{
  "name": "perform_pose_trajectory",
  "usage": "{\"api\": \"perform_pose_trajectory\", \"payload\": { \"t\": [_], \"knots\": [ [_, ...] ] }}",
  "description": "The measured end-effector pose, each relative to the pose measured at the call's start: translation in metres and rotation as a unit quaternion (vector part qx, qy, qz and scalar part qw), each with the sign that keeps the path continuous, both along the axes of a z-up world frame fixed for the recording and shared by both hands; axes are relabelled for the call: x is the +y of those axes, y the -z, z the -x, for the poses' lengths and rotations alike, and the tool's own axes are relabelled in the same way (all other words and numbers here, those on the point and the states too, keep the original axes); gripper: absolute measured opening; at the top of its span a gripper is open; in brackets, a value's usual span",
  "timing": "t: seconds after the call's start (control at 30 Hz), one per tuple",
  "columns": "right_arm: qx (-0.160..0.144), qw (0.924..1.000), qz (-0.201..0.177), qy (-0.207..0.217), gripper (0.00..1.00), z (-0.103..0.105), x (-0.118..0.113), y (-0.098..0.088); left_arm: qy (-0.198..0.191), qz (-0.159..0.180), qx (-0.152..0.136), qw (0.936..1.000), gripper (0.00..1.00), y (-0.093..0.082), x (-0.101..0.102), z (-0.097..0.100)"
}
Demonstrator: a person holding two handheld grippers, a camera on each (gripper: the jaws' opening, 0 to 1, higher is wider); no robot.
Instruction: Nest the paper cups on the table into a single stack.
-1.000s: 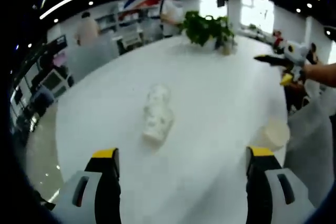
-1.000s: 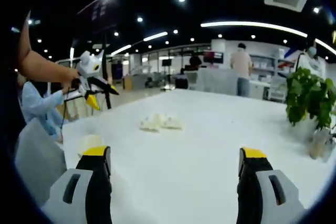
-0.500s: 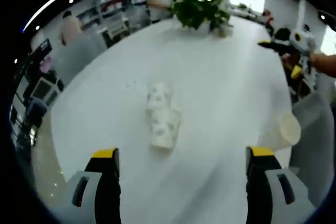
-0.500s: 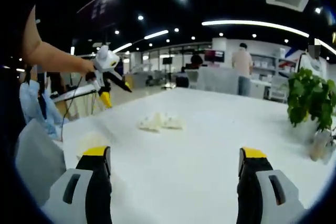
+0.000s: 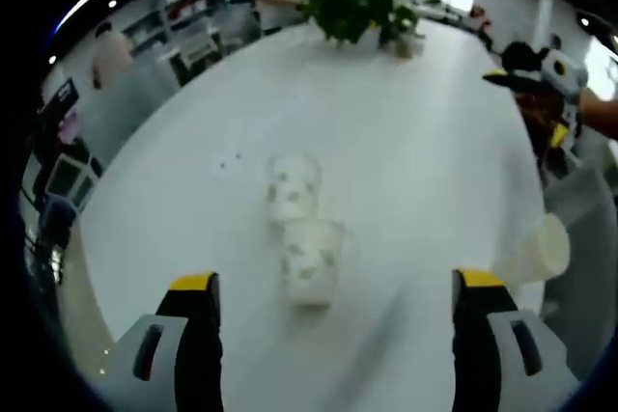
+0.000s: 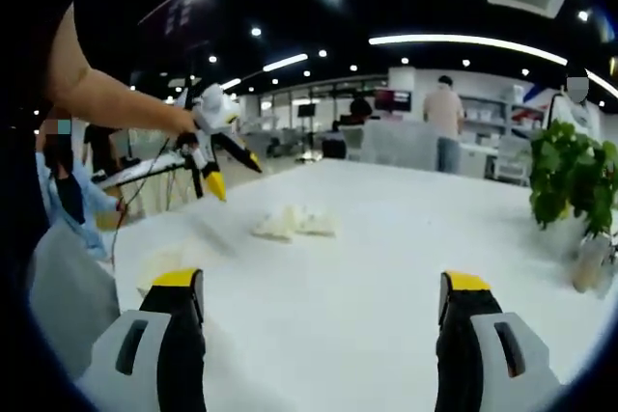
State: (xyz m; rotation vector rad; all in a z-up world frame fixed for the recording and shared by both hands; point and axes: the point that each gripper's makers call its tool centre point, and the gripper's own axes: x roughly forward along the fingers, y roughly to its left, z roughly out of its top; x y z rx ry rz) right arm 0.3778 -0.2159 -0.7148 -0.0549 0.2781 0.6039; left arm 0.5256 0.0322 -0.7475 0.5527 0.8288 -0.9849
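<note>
Two white patterned paper cups lie on their sides on the white table (image 5: 425, 161), end to end: the far cup (image 5: 293, 187) and the near cup (image 5: 312, 260). The right gripper view shows the same pair (image 6: 294, 223) mid-table. A third cup (image 5: 541, 248) lies near the table's edge, seen also as a pale cup (image 6: 164, 262) by the right gripper's left jaw. My left gripper (image 5: 333, 335) is open just short of the near cup and holds nothing. My right gripper (image 6: 319, 325) is open over bare table, holding nothing. Each gripper also appears in the other's view, hand-held: left gripper (image 6: 237, 177), right gripper (image 5: 531, 103).
A potted green plant (image 5: 357, 7) stands at the table's far end, seen also at the right as the plant (image 6: 570, 180). People, desks and shelves fill the room behind. The table edge runs close by the third cup.
The left gripper has moved forward and down over the table, so the two cups now sit closer to its jaws. In the right gripper view the left gripper has swung towards the cups.
</note>
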Motion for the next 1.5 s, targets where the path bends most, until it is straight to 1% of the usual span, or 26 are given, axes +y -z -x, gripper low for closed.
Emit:
{"api": "perform_pose_trajectory", "payload": {
  "t": [0.07, 0.2, 0.3, 0.4, 0.5, 0.57, 0.67, 0.7, 0.77, 0.8, 0.87, 0.93, 1.07, 1.13, 1.2, 1.3, 1.4, 1.5],
  "knots": [
    [0.001, 1.0000, 0.001, -0.001, 1.00, -0.001, 0.001, 0.002, 0.007, -0.006, 0.003, 1.0000, 0.98, 0.006, -0.004, -0.004],
    [-0.002, 0.9998, 0.015, -0.012, 1.00, 0.001, 0.003, 0.008, 0.017, -0.015, 0.007, 0.9997, 0.96, 0.016, -0.011, -0.009],
    [-0.002, 0.9996, 0.019, -0.021, 1.00, 0.002, 0.005, 0.009, 0.026, -0.023, 0.007, 0.9994, 0.92, 0.025, -0.015, -0.013],
    [-0.005, 0.9992, 0.026, -0.031, 1.00, 0.005, 0.007, 0.010, 0.030, -0.026, 0.009, 0.9992, 0.91, 0.032, -0.021, -0.018],
    [-0.004, 0.9987, 0.031, -0.040, 1.00, 0.009, 0.009, 0.012, 0.035, -0.029, 0.015, 0.9989, 0.86, 0.040, -0.024, -0.020],
    [-0.003, 0.9984, 0.035, -0.044, 1.00, 0.012, 0.011, 0.014, 0.031, -0.030, 0.026, 0.9987, 0.84, 0.047, -0.026, -0.020],
    [0.000, 0.9983, 0.037, -0.046, 1.00, 0.016, 0.011, 0.017, 0.034, -0.030, 0.025, 0.9987, 0.78, 0.052, -0.031, -0.022],
    [0.002, 0.9982, 0.037, -0.046, 1.00, 0.019, 0.011, 0.020, 0.039, -0.032, 0.019, 0.9985, 0.76, 0.055, -0.033, -0.023],
    [0.005, 0.9984, 0.036, -0.045, 1.00, 0.020, 0.010, 0.023, 0.038, -0.037, 0.021, 0.9984, 0.74, 0.060, -0.034, -0.026],
    [0.007, 0.9984, 0.035, -0.043, 1.00, 0.021, 0.008, 0.024, 0.035, -0.037, 0.027, 0.9984, 0.73, 0.063, -0.035, -0.026],
    [0.011, 0.9986, 0.033, -0.040, 1.00, 0.023, 0.007, 0.025, 0.034, -0.039, 0.030, 0.9982, 0.69, 0.067, -0.036, -0.028],
    [0.011, 0.9987, 0.031, -0.039, 1.00, 0.024, 0.007, 0.025, 0.034, -0.042, 0.028, 0.9982, 0.66, 0.071, -0.037, -0.032],
    [0.013, 0.9989, 0.027, -0.036, 1.00, 0.027, 0.007, 0.027, 0.033, -0.056, 0.033, 0.9974, 0.63, 0.078, -0.037, -0.032],
    [0.016, 0.9989, 0.027, -0.035, 1.00, 0.027, 0.007, 0.028, 0.029, -0.058, 0.041, 0.9970, 0.62, 0.082, -0.036, -0.033],
    [0.017, 0.9989, 0.027, -0.034, 1.00, 0.028, 0.007, 0.029, 0.026, -0.069, 0.041, 0.9965, 0.60, 0.086, -0.034, -0.035],
    [0.018, 0.9989, 0.027, -0.034, 1.00, 0.027, 0.007, 0.029, 0.018, -0.069, 0.050, 0.9961, 0.57, 0.090, -0.033, -0.036],
    [0.018, 0.9990, 0.027, -0.033, 1.00, 0.027, 0.006, 0.028, 0.015, -0.072, 0.052, 0.9959, 0.55, 0.093, -0.034, -0.036],
    [0.018, 0.9990, 0.026, -0.030, 1.00, 0.026, 0.005, 0.027, 0.014, -0.076, 0.055, 0.9954, 0.50, 0.095, -0.034, -0.036]
  ]
}}
